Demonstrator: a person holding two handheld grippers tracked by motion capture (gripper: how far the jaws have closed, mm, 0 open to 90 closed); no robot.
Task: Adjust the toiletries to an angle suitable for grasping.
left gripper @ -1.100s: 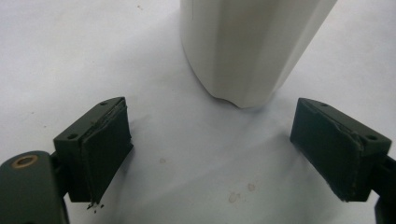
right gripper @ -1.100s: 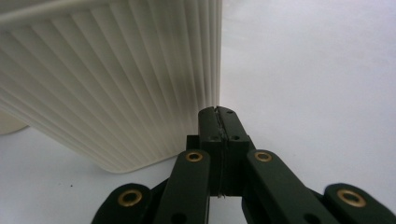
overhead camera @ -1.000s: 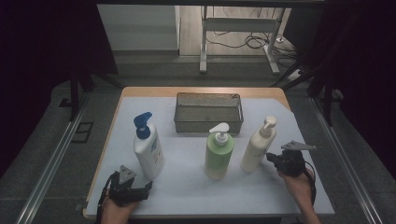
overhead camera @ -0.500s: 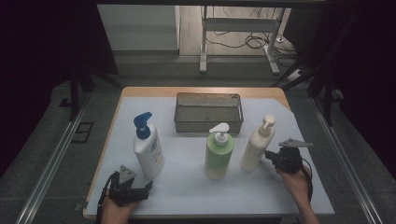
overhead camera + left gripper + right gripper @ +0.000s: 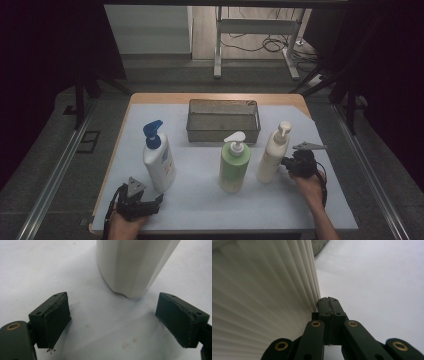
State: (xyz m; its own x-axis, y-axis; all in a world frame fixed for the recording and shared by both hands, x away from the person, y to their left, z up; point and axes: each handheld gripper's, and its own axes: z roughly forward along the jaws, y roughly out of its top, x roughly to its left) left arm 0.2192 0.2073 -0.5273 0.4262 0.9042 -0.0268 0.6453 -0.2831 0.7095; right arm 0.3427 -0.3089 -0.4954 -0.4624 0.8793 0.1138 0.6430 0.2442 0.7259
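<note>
Right tongs (image 5: 286, 164), pressed together, have slid left against the cream pump bottle (image 5: 272, 155), probably to nudge it, while left tongs (image 5: 159, 199) wait apart

Three pump bottles stand on the table (image 5: 320, 200) — one white with a blue pump (image 5: 157, 159), one green (image 5: 233, 166), one cream (image 5: 272, 152) — plus one mesh basket (image 5: 223, 134) and two grippers.

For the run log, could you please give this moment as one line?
right gripper: shut, empty, tip against cream bottle | left gripper: open, facing white bottle | basket: behind
</note>
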